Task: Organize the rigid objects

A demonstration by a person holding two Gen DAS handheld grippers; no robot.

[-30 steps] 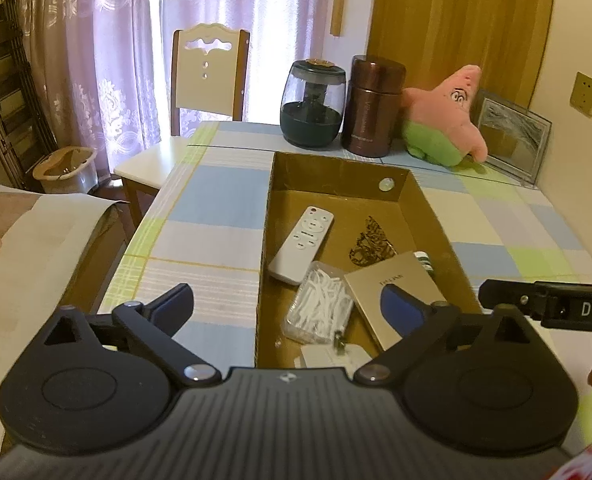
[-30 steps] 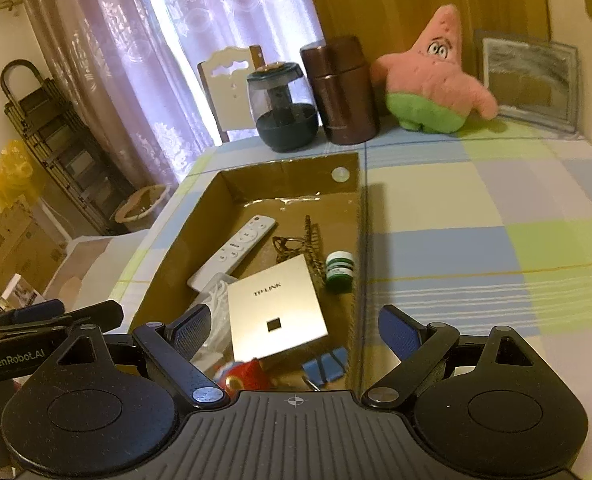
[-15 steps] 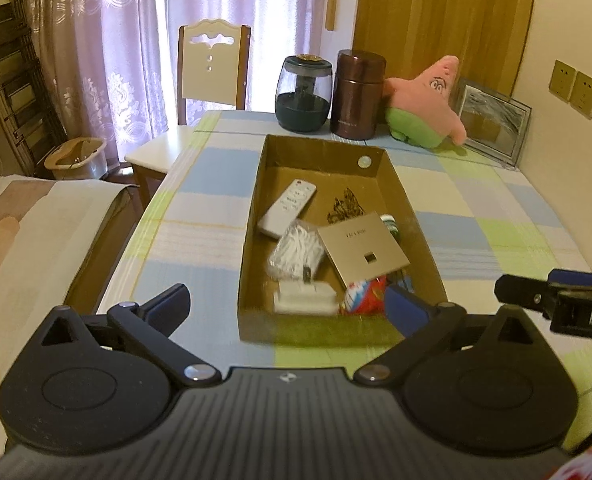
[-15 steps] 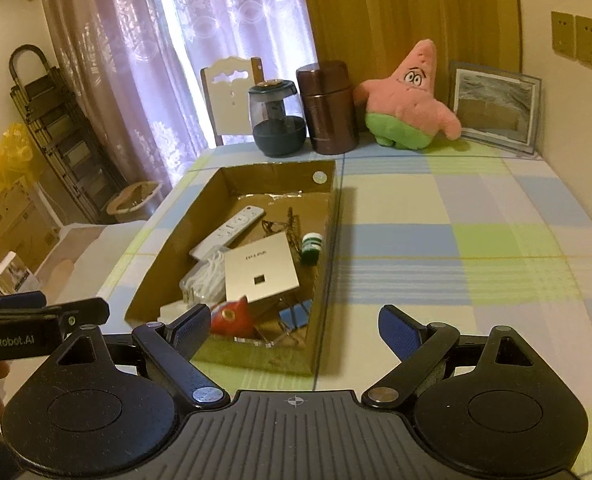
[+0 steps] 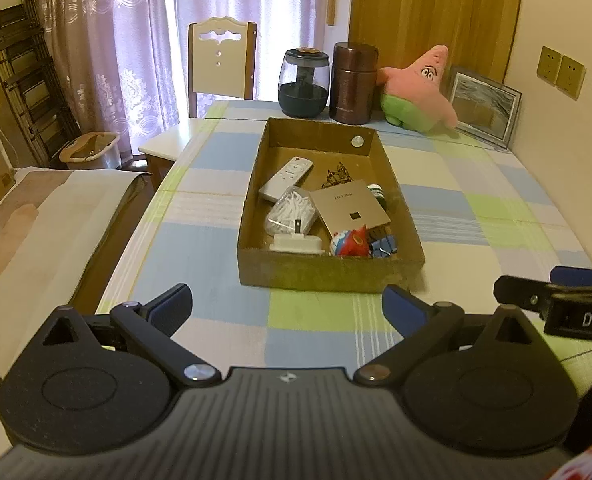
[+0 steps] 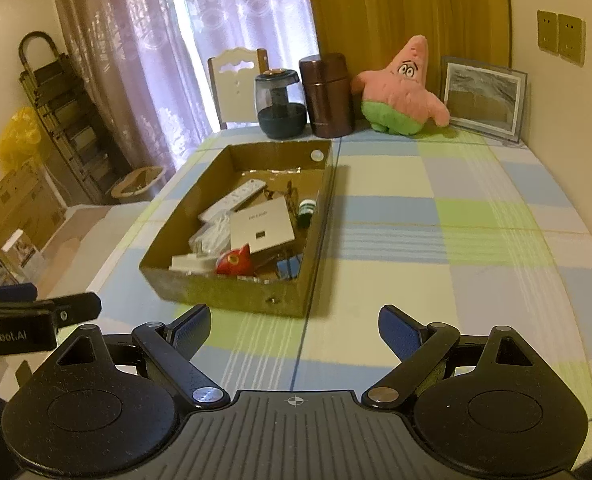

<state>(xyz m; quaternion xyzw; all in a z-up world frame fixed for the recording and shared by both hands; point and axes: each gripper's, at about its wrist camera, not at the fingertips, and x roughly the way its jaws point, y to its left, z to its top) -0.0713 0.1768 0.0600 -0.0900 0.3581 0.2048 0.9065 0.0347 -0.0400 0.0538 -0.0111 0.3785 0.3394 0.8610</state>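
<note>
We are holding both the left hand-held gripper [image 5: 286,300] and right hand-held gripper [image 6: 294,322] apart and empty; the cardboard box [image 5: 327,276] of objects sits mid-surface, so we should be keeping clear of its near wall.

One cardboard box [image 5: 327,276] is seen on the table [image 5: 475,216]; in it are counted one white remote [image 5: 286,175], one gold flat box [image 5: 349,208], one bag of white bits [image 5: 292,210], one white adapter [image 5: 297,244], one red toy [image 5: 349,242] and one green-capped bottle [image 6: 307,209]; behind it stand one dark jar [image 5: 303,82], one brown canister [image 5: 353,78], one pink plush [image 5: 419,90] and one framed picture [image 5: 483,106]; one chair [image 5: 220,66] is seen; two grippers are counted, left [image 5: 286,306] and right [image 6: 294,326].
</note>
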